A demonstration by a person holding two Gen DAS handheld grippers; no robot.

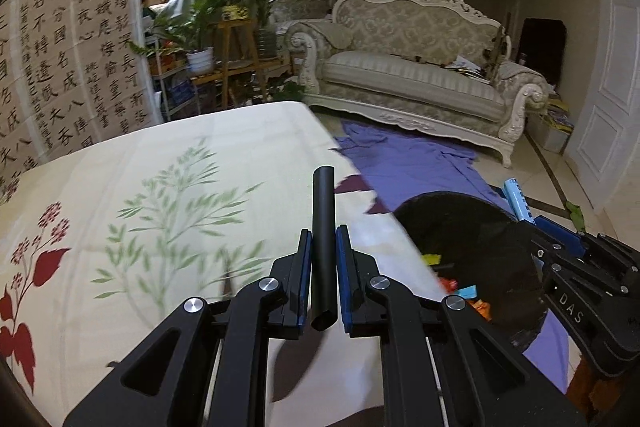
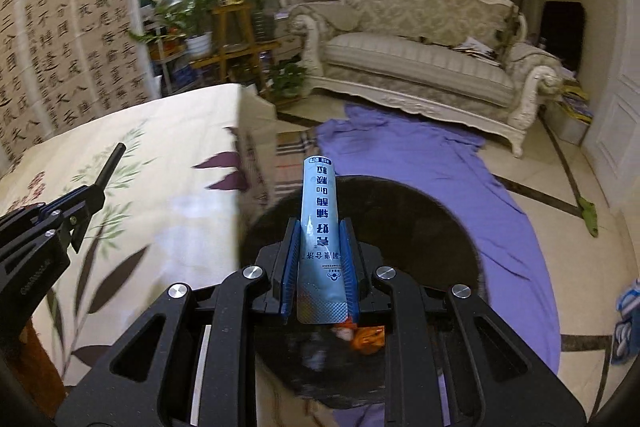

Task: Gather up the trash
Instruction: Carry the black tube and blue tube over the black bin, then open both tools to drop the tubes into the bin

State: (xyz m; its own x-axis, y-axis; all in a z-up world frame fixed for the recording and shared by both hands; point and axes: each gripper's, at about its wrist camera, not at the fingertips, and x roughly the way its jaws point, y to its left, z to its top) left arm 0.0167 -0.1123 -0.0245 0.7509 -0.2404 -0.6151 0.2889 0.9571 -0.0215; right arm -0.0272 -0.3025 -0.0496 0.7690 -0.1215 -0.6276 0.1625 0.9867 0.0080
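My left gripper (image 1: 323,241) is shut on a black stick-shaped packet (image 1: 323,227), held above the floral-cloth table (image 1: 160,195) near its right edge. My right gripper (image 2: 319,233) is shut on a light blue stick packet (image 2: 320,223) with printed characters, held over the black-lined trash bin (image 2: 420,227) on the floor. The bin (image 1: 472,239) holds several coloured wrappers (image 1: 468,297). The right gripper (image 1: 536,223) with the blue packet (image 1: 520,199) shows at right in the left wrist view; the left gripper (image 2: 94,191) shows at left in the right wrist view.
A purple sheet (image 2: 420,155) lies on the tiled floor under the bin. An ornate sofa (image 1: 416,75) stands at the back, plants on wooden stands (image 1: 232,39) at back left, calligraphy sheets (image 1: 60,47) on the left wall, a white door (image 1: 616,87) at right.
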